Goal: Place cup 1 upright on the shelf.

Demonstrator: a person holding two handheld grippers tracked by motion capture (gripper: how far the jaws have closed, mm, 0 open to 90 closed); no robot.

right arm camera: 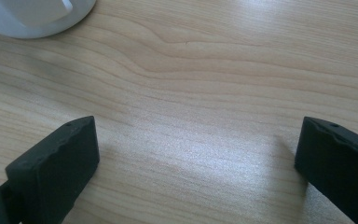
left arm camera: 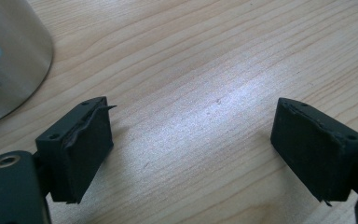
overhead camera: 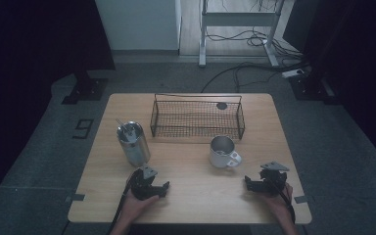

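A steel tumbler (overhead camera: 133, 143) with a straw in its lid stands at the table's left; its curved wall (left arm camera: 7, 56) fills the top left of the left gripper view. A white mug (overhead camera: 223, 152) stands right of centre, handle turned to the front right, and its base (right arm camera: 32, 16) shows in the right gripper view. Behind both sits a black wire basket (overhead camera: 197, 118). My left gripper (overhead camera: 152, 187) rests low over the wood in front of the tumbler, open with nothing between its jaws (left arm camera: 191, 144). My right gripper (overhead camera: 256, 184) lies in front of the mug, open and holding nothing (right arm camera: 198, 154).
The wooden table (overhead camera: 191, 200) sits on a grey floor. A small dark round object (overhead camera: 222, 105) lies behind the basket's far right corner. Desk legs and cables (overhead camera: 245, 41) stand on the floor beyond. The person's hands come in at the front edge.
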